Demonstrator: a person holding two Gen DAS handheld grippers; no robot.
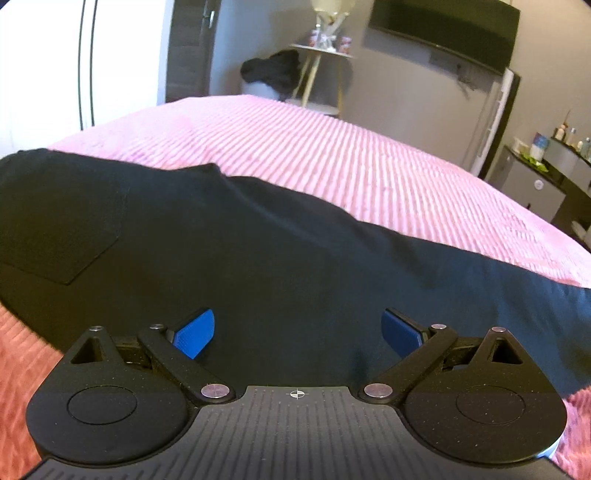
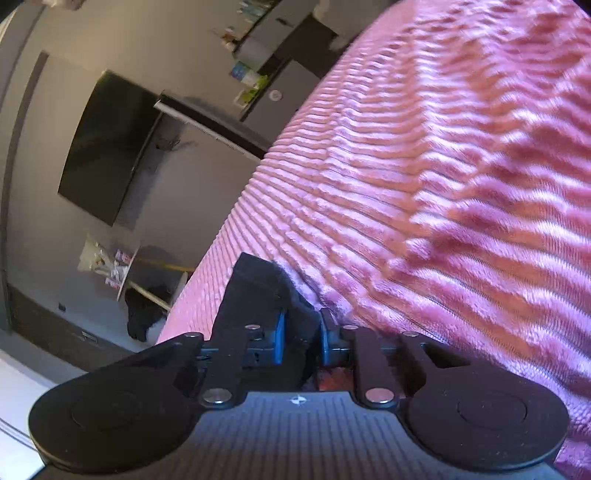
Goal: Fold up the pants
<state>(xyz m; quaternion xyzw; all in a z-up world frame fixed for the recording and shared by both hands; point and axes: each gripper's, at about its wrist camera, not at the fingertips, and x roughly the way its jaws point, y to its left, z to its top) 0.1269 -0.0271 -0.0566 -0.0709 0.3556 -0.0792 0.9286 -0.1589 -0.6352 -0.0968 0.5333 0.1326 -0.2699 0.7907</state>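
Black pants (image 1: 229, 236) lie spread across the pink ribbed bedspread (image 1: 351, 158), a back pocket showing at the left. My left gripper (image 1: 297, 334) is open, its blue pads (image 1: 194, 334) wide apart just above the pants near their front edge, holding nothing. In the right wrist view, my right gripper (image 2: 300, 341) is shut on a bunched piece of the black pants (image 2: 258, 291), which sticks out between the blue pads above the pink bedspread (image 2: 443, 177). The view is rolled sideways.
Beyond the bed stand a small round side table (image 1: 321, 51) with a vase, a dark heap of clothes (image 1: 273, 72) on a seat, a wall TV (image 1: 443, 26), and a counter (image 1: 546, 166) with bottles at the right.
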